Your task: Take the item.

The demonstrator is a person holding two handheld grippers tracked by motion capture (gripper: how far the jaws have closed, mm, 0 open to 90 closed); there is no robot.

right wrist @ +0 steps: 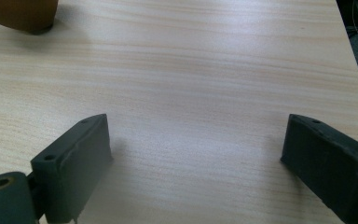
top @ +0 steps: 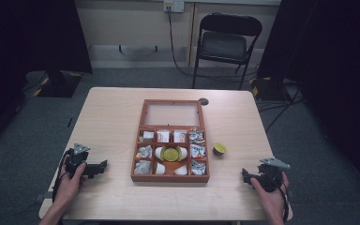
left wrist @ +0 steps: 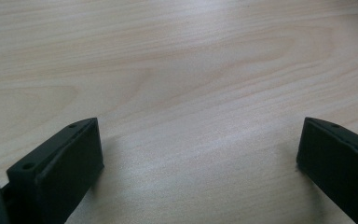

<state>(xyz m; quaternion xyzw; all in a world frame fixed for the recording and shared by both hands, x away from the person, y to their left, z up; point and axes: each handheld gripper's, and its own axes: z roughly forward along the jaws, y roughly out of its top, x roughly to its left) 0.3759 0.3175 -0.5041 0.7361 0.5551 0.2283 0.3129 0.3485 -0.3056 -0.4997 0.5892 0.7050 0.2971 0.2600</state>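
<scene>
Item: wooden compartment box (top: 170, 177) with its glazed lid (top: 172, 114) lying open toward 12 o'clock, sitting at the middle of the table (top: 112, 117). Its cells are holding wrapped sachets and white pods, and a yellow-green capsule (top: 171, 153) is lying in the centre cell. A second, brown capsule (top: 219, 149) is standing loose on the table just beside the box at its 3 o'clock side, apart from the wall; its brown edge is showing at the 11 o'clock corner of the right gripper view (right wrist: 21, 14). The left gripper (top: 104, 164) is resting near the table's 8 o'clock corner, fingers (left wrist: 63, 163) standing wide with bare wood between them. The right gripper (top: 244, 176) is resting near the 4 o'clock corner, fingers (right wrist: 77, 161) likewise spread wide and holding nothing. Step in hand, as judged: a start posture, with the loose capsule waiting to be sorted into the box. The next move is likely calling for the right gripper to be travelling toward 11 o'clock and closing on the capsule's sides. Room: open wood is lying between each gripper and the box; the table's right edge is running close by the right gripper, and the front edge is passing under both wrists.
</scene>
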